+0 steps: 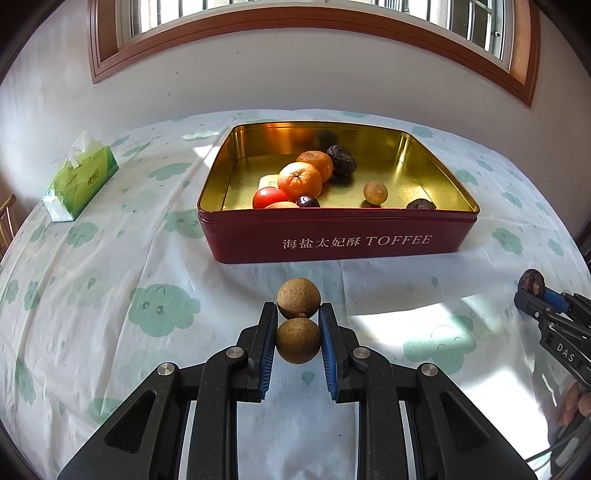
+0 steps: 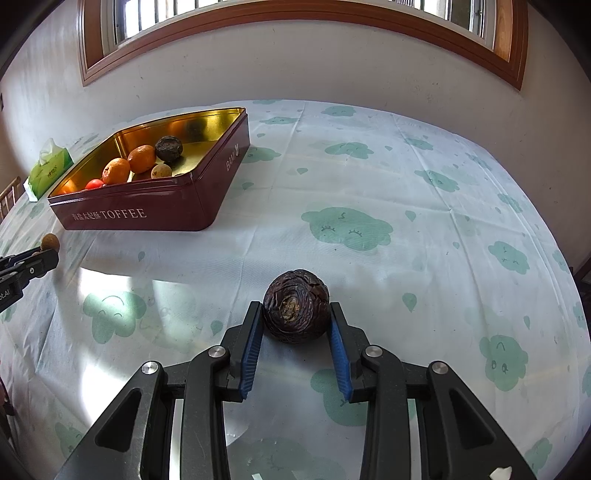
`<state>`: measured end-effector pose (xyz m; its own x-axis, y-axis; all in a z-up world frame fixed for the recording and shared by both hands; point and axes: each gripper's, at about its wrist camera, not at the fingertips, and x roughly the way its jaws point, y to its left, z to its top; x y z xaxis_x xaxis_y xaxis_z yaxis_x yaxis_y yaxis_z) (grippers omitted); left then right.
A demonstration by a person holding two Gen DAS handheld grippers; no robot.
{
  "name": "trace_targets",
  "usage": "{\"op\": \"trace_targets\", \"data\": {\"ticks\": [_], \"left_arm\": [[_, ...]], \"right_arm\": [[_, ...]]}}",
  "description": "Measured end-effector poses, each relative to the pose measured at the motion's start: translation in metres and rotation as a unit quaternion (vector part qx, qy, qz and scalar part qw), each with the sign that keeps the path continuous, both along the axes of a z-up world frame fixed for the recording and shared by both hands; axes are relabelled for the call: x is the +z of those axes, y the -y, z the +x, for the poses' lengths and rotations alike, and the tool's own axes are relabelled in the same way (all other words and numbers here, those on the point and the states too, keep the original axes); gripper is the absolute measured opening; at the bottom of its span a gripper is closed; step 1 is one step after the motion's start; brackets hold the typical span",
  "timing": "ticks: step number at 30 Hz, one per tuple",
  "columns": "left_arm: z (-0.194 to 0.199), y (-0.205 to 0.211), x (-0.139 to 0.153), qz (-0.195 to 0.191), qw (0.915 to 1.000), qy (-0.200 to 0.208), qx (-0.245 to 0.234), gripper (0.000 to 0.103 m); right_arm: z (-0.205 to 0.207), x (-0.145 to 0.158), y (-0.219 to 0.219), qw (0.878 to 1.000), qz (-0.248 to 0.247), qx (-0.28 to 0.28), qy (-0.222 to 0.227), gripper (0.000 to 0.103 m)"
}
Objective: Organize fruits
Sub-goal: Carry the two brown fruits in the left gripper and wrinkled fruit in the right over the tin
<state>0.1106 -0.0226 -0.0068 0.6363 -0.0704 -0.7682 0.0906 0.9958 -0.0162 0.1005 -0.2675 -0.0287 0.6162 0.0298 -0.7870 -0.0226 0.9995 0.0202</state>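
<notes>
A red toffee tin [image 1: 332, 240] with a gold inside stands open on the table and also shows in the right wrist view [image 2: 147, 210]. It holds two oranges [image 1: 300, 180], a cherry tomato [image 1: 268, 197], a wrinkled dark passion fruit [image 1: 341, 158], a longan [image 1: 375, 192] and other small fruits. My left gripper [image 1: 298, 314] is shut on two joined brown longans [image 1: 297, 339] in front of the tin. My right gripper [image 2: 296, 314] is shut on a wrinkled dark passion fruit [image 2: 296, 305], to the right of the tin; it shows at the left wrist view's right edge [image 1: 532, 283].
A green tissue pack [image 1: 79, 177] lies left of the tin. The table has a white cloth with green cloud prints [image 2: 347, 227]. A white wall and a wooden-framed window [image 1: 295, 22] stand behind. A chair back [image 1: 7, 218] shows at the far left.
</notes>
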Motion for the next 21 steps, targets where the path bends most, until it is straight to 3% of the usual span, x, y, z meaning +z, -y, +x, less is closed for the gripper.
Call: {"op": "trace_targets", "data": {"ticks": [21], "left_arm": [[0.002, -0.029, 0.013, 0.002, 0.9996, 0.012, 0.027, 0.024]], "right_arm": [[0.006, 0.034, -0.051, 0.999, 0.005, 0.045, 0.015, 0.032]]}}
